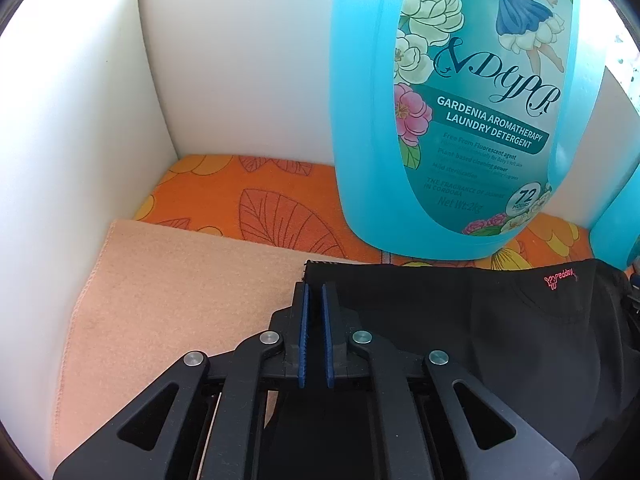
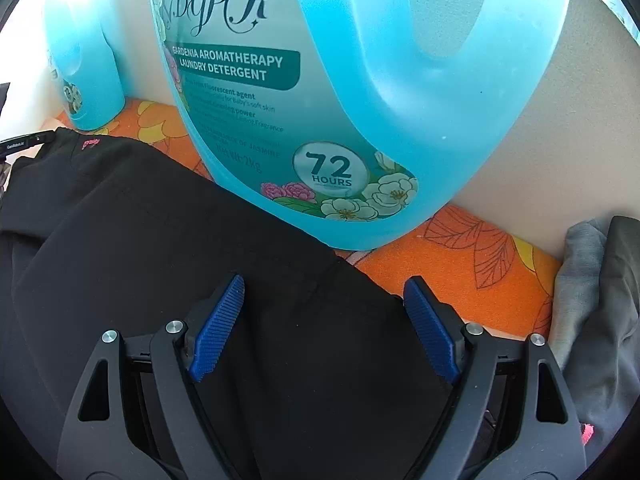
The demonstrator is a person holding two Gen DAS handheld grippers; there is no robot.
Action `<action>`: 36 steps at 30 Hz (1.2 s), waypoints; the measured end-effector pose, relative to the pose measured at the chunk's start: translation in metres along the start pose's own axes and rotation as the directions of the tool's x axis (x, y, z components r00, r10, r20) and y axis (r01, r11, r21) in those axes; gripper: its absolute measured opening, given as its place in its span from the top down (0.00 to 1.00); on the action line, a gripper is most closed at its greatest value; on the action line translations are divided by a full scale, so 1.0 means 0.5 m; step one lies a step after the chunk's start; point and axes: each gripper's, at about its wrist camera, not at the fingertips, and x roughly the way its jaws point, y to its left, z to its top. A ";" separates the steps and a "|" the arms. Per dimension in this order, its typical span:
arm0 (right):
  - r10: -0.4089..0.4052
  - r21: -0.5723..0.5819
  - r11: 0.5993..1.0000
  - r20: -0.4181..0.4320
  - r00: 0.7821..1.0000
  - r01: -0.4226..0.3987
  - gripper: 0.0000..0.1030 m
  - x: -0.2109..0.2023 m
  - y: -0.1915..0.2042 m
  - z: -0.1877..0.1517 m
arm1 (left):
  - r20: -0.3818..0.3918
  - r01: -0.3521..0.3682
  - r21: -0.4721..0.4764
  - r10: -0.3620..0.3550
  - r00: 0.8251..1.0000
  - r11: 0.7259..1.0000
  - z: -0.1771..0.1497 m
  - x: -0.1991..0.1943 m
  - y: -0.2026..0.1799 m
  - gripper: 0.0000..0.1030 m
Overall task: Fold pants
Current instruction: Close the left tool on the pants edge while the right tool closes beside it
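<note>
Black pants (image 1: 460,320) with a small pink logo lie on an orange flowered cloth (image 1: 248,196), partly over a peach towel (image 1: 168,292). My left gripper (image 1: 315,292) is shut on the pants' left corner, the blue pads nearly together with black fabric between them. In the right wrist view the same pants (image 2: 168,232) spread under my right gripper (image 2: 324,292), which is open, its blue pads (image 2: 216,328) wide apart above the fabric's right edge. The tip of the left gripper shows at the far left (image 2: 24,142).
A large blue detergent jug (image 1: 452,112) stands right behind the pants, also in the right wrist view (image 2: 320,92). A second blue jug (image 2: 84,60) stands behind it. White walls (image 1: 80,120) close the left and back. Grey folded clothes (image 2: 596,312) lie at the right.
</note>
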 end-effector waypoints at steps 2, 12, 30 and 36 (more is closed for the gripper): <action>-0.005 0.010 1.000 0.006 1.000 0.005 0.29 -0.003 -0.002 0.000 | 0.006 0.017 -0.014 -0.016 1.000 1.000 0.007 -0.002 0.006 0.98; 0.045 0.010 0.999 0.031 0.998 -0.046 0.93 -0.023 0.028 0.004 | 0.026 0.059 -0.026 -0.058 0.998 0.998 -0.003 -0.031 0.005 0.99; 0.035 0.007 0.999 0.021 0.999 -0.035 0.27 -0.018 -0.034 0.003 | 0.060 0.104 0.002 -0.104 0.993 0.995 -0.013 -0.088 -0.014 0.99; 0.062 -0.004 0.998 0.033 0.998 -0.062 0.68 -0.016 -0.028 0.004 | 0.060 0.103 -0.021 -0.102 0.993 0.994 -0.004 -0.053 0.009 0.99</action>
